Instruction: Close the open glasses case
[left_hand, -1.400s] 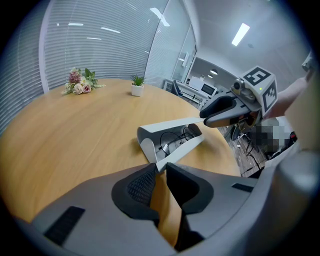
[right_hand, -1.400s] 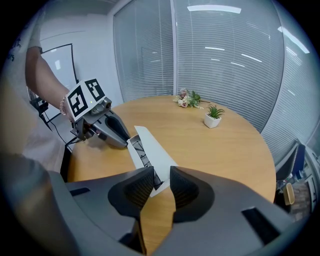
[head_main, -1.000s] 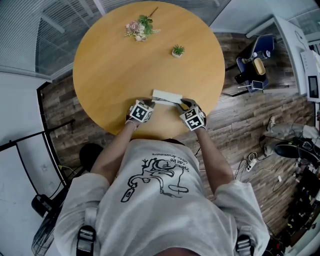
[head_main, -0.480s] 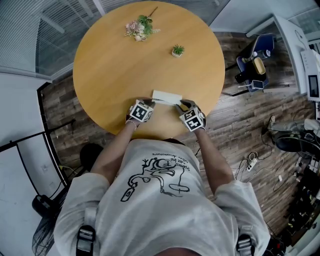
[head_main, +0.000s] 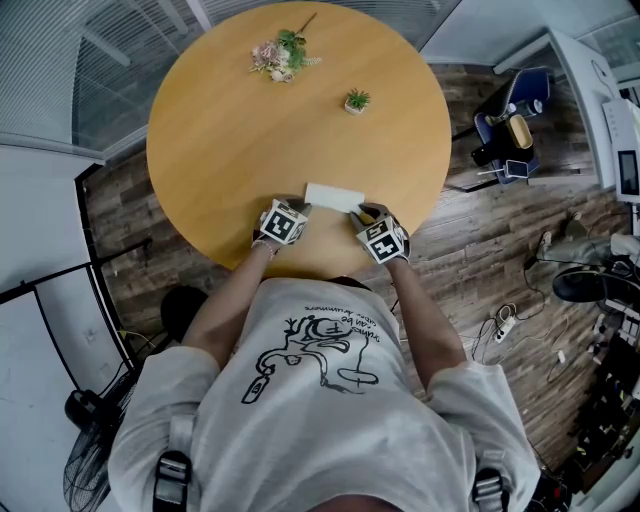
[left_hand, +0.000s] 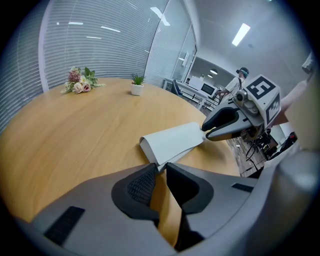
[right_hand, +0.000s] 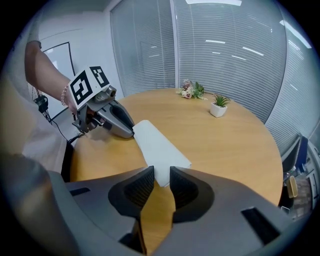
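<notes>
The white glasses case (head_main: 335, 197) lies flat on the round wooden table (head_main: 250, 120), close to its near edge. My left gripper (head_main: 303, 207) is at the case's left end. In the left gripper view the case (left_hand: 172, 142) runs into the narrow gap of that gripper (left_hand: 160, 172), whose jaws are pinched on its corner. My right gripper (head_main: 360, 212) is at the right end. In the right gripper view its jaws (right_hand: 161, 181) are closing, with the case's (right_hand: 157, 147) corner just between the tips and the pads clear of it.
A small bunch of flowers (head_main: 282, 55) and a little potted plant (head_main: 356, 101) sit at the table's far side. The table's near edge runs just under both grippers. A blue cart (head_main: 510, 125) and cables (head_main: 500, 325) are on the floor at the right.
The right gripper has crept slightly in toward the case's end. The left gripper and the case stay where they were.
</notes>
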